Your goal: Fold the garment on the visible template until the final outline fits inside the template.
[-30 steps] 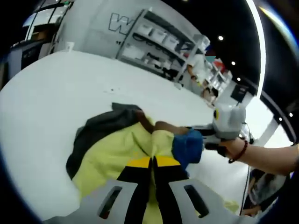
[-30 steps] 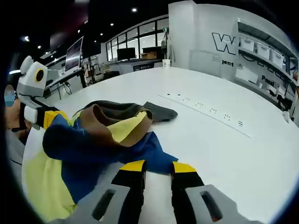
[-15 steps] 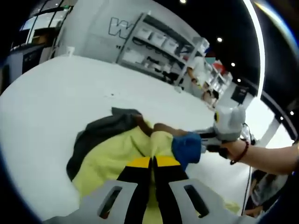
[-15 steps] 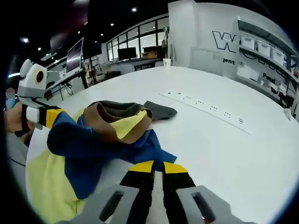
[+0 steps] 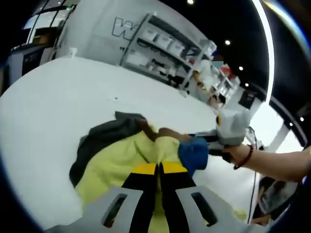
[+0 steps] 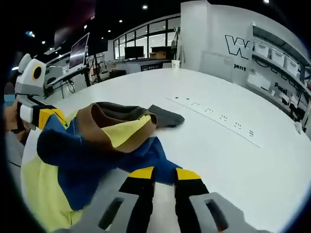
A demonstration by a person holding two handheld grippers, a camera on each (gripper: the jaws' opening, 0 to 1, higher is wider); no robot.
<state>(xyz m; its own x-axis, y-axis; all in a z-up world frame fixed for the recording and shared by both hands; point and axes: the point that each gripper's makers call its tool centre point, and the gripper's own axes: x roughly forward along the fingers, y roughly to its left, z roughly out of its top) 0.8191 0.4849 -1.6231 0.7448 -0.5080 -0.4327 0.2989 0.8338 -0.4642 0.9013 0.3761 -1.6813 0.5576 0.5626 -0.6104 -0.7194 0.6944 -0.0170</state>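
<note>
A yellow garment [image 5: 116, 162] with dark grey, brown and blue parts lies bunched on the white table [image 5: 43, 102]. My left gripper [image 5: 159, 168] is shut on its yellow cloth. In the same view my right gripper [image 5: 200, 143] comes in from the right, held by a hand, right at the bunched blue part [image 5: 193, 154]. In the right gripper view the garment [image 6: 82, 150] lies in front of my right gripper [image 6: 164, 174], whose jaws stand apart with the blue hem at their tips. My left gripper [image 6: 48, 119] holds the far left side.
A row of power sockets [image 6: 214, 114] runs across the table [image 6: 233, 160] to the right of the garment. A paper cup [image 6: 175, 63] stands at the far edge. Shelves with bins [image 5: 165, 46] and people [image 5: 204, 73] are behind the table.
My right gripper's jaws narrowed half a second ago and now stand wider again. Seen from the left gripper, it has shifted slightly left and up. My left gripper keeps its hold.
</note>
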